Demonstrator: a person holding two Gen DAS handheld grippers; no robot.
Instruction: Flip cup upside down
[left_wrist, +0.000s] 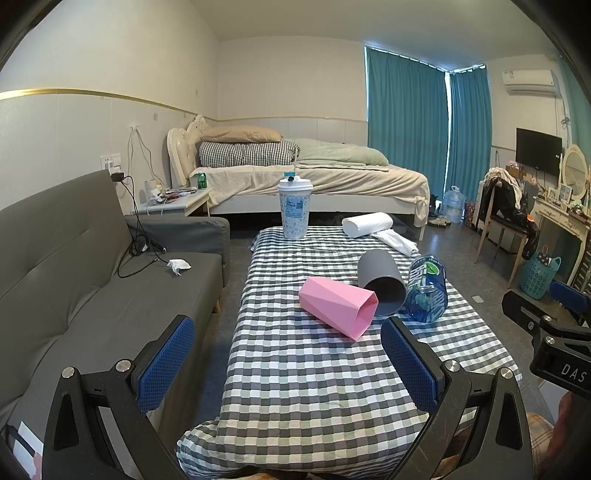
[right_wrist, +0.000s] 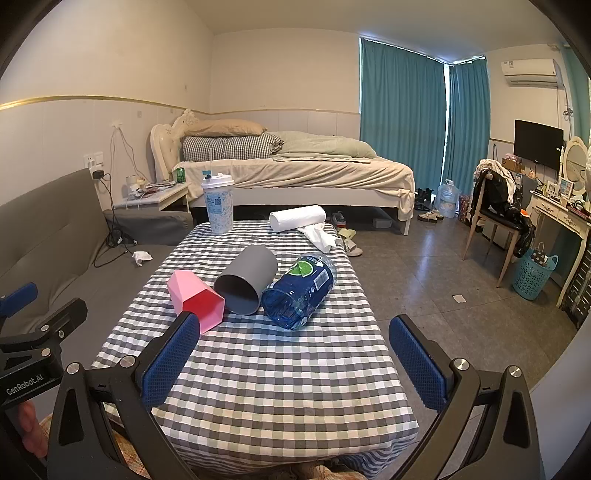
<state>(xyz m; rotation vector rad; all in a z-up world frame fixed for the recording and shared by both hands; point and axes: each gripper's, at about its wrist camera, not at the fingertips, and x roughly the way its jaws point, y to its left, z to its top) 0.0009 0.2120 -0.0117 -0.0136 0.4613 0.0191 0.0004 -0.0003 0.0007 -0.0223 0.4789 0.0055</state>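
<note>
Three cups lie on their sides on the checked tablecloth (left_wrist: 295, 369) (right_wrist: 266, 369), mouths toward me: a pink faceted cup (left_wrist: 338, 306) (right_wrist: 195, 297), a grey cup (left_wrist: 380, 280) (right_wrist: 245, 278) and a clear blue cup with a label (left_wrist: 426, 288) (right_wrist: 301, 290). The three touch side by side. My left gripper (left_wrist: 288, 354) is open and empty, short of the pink cup. My right gripper (right_wrist: 291, 354) is open and empty, short of the cups, its left finger (right_wrist: 173, 354) just in front of the pink cup.
A tall lidded drink cup (left_wrist: 294, 208) (right_wrist: 218, 205) stands at the table's far left. A paper towel roll (left_wrist: 367, 224) (right_wrist: 297, 218) and a crumpled tissue (right_wrist: 319, 236) lie at the far right. A grey sofa (left_wrist: 92, 280) is left of the table; a bed (left_wrist: 314, 177) is behind.
</note>
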